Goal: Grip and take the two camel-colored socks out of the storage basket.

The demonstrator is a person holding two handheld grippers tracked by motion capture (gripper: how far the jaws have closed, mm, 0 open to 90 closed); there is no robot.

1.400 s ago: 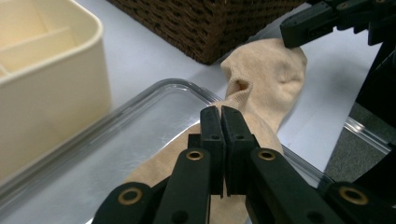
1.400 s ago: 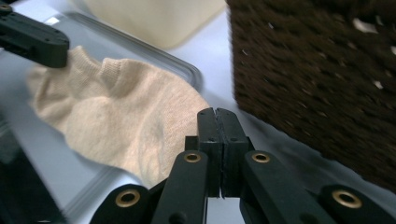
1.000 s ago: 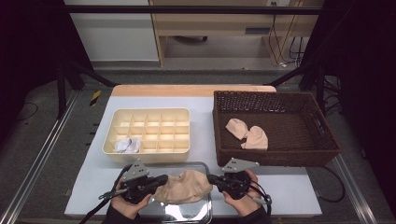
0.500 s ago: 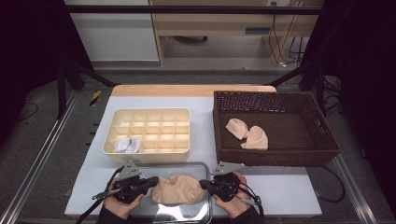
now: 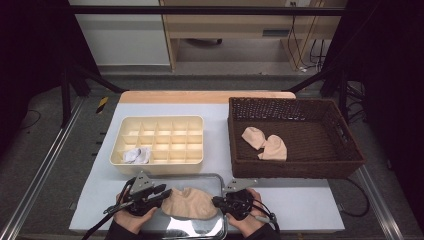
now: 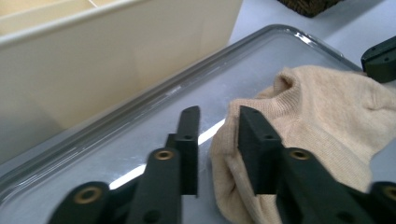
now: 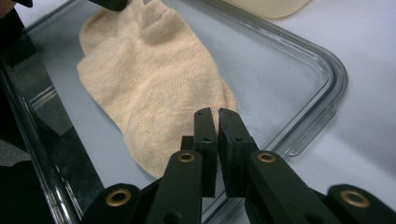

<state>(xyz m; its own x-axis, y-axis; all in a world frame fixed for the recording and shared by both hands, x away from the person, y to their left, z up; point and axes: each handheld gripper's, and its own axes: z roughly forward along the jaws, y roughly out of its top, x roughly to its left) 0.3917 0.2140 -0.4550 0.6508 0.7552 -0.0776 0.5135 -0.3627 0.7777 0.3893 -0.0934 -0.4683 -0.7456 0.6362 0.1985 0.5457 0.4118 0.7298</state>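
Lying flat in the clear tray (image 5: 212, 176), the tan sock (image 5: 190, 203) sits between my two grippers. My left gripper (image 6: 217, 123) has just been opening, its jaws apart beside the sock's edge. My right gripper (image 7: 217, 122) shows a thin gap, holding nothing.

At the bottom centre of the high view, the clear tray (image 5: 220, 181) lay between the two tools, its raised rim a low barrier all round. The beige sock (image 5: 190, 204) covered the tray's middle, leaving bare floor along its upper edge. Just above, the cream divided box (image 5: 159, 120) stood close against the tray's upper left rim, and the wicker basket (image 5: 350, 165) walled off the right half of the frame. A bare strip of desk (image 5: 216, 125) ran up between box and basket.
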